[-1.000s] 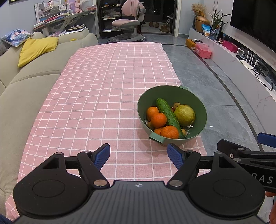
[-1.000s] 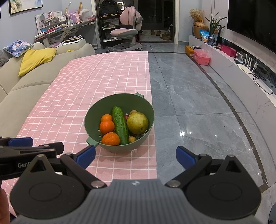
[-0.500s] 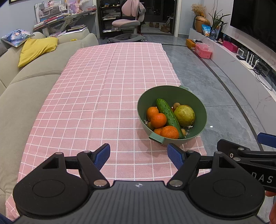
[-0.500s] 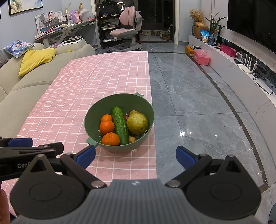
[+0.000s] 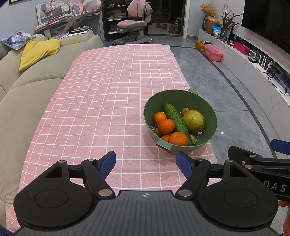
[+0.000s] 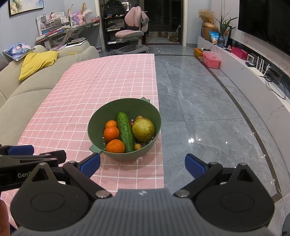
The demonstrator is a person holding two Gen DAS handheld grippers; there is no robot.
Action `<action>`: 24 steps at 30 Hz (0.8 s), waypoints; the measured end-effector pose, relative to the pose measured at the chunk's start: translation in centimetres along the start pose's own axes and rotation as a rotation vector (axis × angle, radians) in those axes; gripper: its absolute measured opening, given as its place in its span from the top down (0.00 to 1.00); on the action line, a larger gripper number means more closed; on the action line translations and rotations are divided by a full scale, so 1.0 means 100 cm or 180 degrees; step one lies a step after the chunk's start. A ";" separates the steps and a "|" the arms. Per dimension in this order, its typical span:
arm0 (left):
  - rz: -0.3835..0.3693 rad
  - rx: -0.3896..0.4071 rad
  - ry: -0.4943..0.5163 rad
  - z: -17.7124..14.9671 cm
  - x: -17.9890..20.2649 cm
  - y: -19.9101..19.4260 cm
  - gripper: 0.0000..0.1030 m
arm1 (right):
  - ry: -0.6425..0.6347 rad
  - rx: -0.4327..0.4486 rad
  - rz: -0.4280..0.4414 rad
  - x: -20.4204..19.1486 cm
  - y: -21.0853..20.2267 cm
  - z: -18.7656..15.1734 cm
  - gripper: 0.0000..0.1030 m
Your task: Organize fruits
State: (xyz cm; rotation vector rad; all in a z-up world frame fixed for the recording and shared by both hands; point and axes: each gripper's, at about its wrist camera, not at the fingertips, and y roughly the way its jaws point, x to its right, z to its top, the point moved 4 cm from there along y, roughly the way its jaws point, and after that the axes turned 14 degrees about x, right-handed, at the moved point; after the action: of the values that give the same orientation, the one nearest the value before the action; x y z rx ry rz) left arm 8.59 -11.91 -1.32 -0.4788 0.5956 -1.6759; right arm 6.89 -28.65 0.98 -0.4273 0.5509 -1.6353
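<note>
Home living room. Evidence: beige sofa (image 5: 27, 101) along the left with a yellow cushion (image 5: 39, 52) and a printed pillow (image 5: 17, 37); low table under a pink checked tablecloth (image 5: 108, 94); glossy grey marble-look floor tiles (image 6: 208, 109). Right wall has a big dark TV screen (image 6: 262, 23) above a long white media shelf (image 6: 253, 72) carrying a router (image 6: 261, 69), potted plant (image 6: 223, 27) and pink boxes (image 6: 211, 59). Far end: cluttered study desk (image 6: 63, 30), pink ergonomic chair (image 6: 134, 32), black shelving unit (image 6: 112, 23), shoes (image 6: 163, 34) by the doorway, framed picture (image 6: 25, 6) on the wall.
</note>
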 end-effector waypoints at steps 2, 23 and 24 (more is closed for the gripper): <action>0.0004 0.0004 0.0010 0.000 0.000 -0.001 0.14 | 0.0012 -0.0003 0.0003 0.000 0.000 0.000 0.07; -0.0004 -0.0001 0.0011 0.001 0.001 0.000 0.14 | 0.0016 0.0001 0.0001 0.000 0.001 -0.001 0.07; -0.0004 -0.0003 0.0011 0.001 0.001 0.000 0.14 | 0.0017 -0.0002 -0.0001 0.000 0.001 -0.001 0.07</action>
State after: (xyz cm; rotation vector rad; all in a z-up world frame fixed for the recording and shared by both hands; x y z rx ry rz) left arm 8.61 -11.98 -1.22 -0.4771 0.5987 -1.6781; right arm 6.90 -28.67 0.85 -0.4237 0.5553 -1.6372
